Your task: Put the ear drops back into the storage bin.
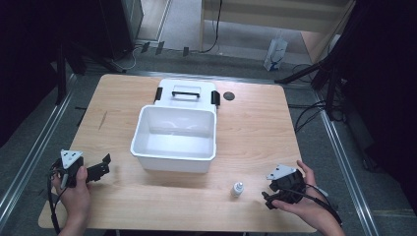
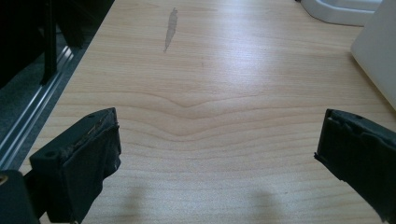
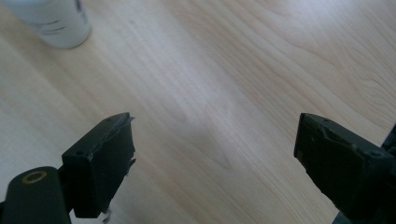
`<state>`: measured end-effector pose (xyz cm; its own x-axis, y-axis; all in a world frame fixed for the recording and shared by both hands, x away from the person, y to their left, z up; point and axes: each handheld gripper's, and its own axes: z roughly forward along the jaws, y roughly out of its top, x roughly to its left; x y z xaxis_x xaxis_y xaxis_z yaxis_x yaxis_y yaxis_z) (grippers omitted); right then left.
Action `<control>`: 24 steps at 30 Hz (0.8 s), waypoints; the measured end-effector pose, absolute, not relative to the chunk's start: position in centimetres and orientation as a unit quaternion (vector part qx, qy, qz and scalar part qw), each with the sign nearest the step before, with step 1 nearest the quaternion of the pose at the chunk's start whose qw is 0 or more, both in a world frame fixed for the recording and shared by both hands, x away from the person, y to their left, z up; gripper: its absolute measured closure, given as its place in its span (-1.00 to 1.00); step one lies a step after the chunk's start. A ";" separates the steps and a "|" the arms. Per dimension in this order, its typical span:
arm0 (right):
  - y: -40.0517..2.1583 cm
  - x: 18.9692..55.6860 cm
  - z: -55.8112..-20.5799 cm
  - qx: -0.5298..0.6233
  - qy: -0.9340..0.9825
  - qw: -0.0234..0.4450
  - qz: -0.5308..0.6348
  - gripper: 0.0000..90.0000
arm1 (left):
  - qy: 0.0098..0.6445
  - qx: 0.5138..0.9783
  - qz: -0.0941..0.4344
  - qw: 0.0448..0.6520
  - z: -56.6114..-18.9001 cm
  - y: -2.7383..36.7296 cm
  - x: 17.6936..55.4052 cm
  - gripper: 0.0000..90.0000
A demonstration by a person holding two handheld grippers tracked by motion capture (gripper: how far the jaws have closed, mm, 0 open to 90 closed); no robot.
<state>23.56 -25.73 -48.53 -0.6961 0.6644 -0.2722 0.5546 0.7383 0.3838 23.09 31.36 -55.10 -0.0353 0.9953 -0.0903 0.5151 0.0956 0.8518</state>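
Observation:
A white open bin [image 1: 174,147] stands mid-table, its lid [image 1: 187,92] with black latches lying just behind it. A small white bottle [image 1: 237,189] stands upright near the front edge, right of the bin. My left gripper [image 1: 104,165] rests at the front left, pointing toward the bin, open with only bare wood between its jaws [image 2: 219,126]. My right gripper [image 1: 267,199] is held at the front right, a short way right of the bottle. It is open and empty [image 3: 215,130], and the bottle's base [image 3: 53,21] sits off to its upper left.
A wooden table [image 1: 255,132] carries everything. A small black disc [image 1: 228,96] lies beside the lid at the back. The bin's wall [image 2: 378,56] shows at the right in the left gripper view. Dark stands and cables ring the table.

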 end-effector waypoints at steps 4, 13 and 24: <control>-24.3 23.7 -48.1 0.296 0.935 0.174 0.091 -0.73 | 0.642 0.588 0.325 0.369 -55.1 31.4 23.1 -0.99; -21.4 24.2 -47.0 0.236 0.959 0.150 0.037 -0.73 | 0.642 0.588 0.326 0.369 -55.1 31.4 23.1 -0.99; -18.9 25.0 -45.9 0.205 0.970 0.125 0.020 -0.71 | 0.643 0.588 0.324 0.369 -55.1 31.4 23.1 -0.99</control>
<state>25.04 -18.91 -45.89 -0.8845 0.4031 -0.2348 0.3928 0.9151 0.0911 23.15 31.40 -55.11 -0.0372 0.9950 -0.0931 0.5174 0.0988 0.8500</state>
